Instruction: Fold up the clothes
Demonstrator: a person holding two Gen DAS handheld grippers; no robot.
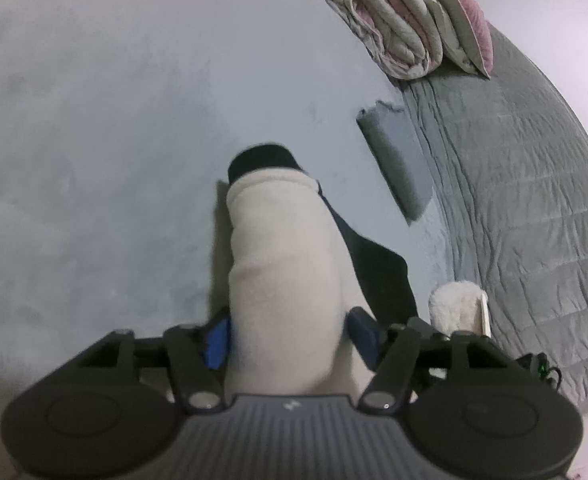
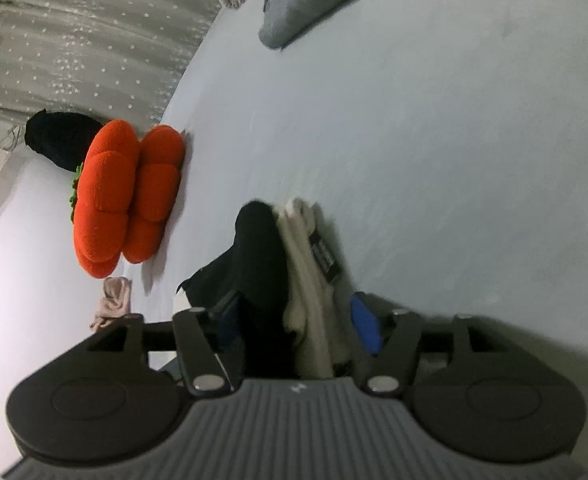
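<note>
left gripper (image 1: 290,338) clamped on cream part of the garment (image 1: 282,280), black layer showing beneath. right gripper (image 2: 294,320) clamped on the same bunched black-and-cream cloth, held above the pale bedsheet (image 1: 114,120). orange cushion (image 2: 126,196) off at the bed's edge.

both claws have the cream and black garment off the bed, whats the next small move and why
Probably lower both claws to lay the garment flat on the bed. The left claw and right claw each grip bunched cream-and-black fabric hanging above open sheet, so it needs spreading before any fold.
</note>
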